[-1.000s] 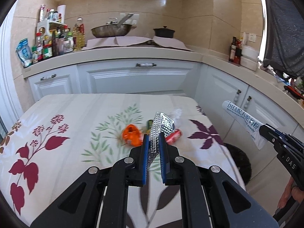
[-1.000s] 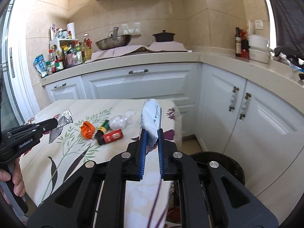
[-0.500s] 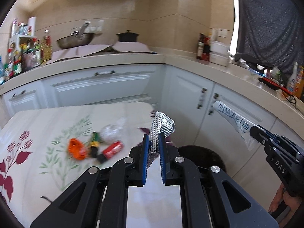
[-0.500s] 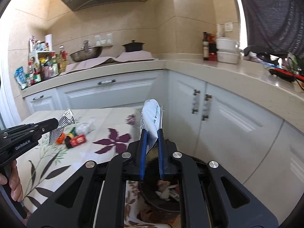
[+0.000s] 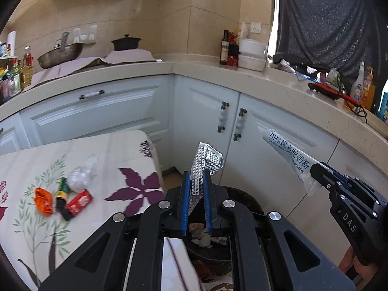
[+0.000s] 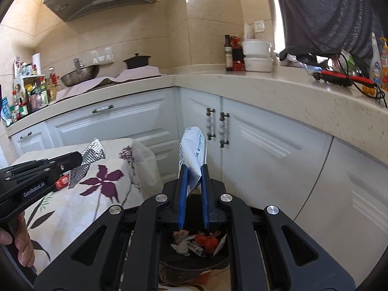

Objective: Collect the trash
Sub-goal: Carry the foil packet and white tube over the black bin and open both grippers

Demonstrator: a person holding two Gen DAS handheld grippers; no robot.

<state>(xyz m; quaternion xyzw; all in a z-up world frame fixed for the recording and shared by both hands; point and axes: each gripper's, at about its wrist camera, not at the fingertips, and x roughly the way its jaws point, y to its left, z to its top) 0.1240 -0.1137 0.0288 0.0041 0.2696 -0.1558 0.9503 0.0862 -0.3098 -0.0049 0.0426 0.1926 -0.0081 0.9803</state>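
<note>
Print "DHA" and "powder" marks white sachet (image 5: 288,155); "DAS" marks right gripper (image 5: 315,172).

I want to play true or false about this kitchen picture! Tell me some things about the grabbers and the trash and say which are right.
1. The left gripper pinches a shiny silver embossed foil wrapper. True.
2. The right gripper is empty. False: it is shut on a white plastic packet with blue print.
3. The dark round trash bin on the floor already has scraps inside. True.
4. The crumpled orange wrapper lies in the bin. False: it lies on the floral tablecloth.
5. The small red packet sits beside the orange wrapper on the table. True.
</note>
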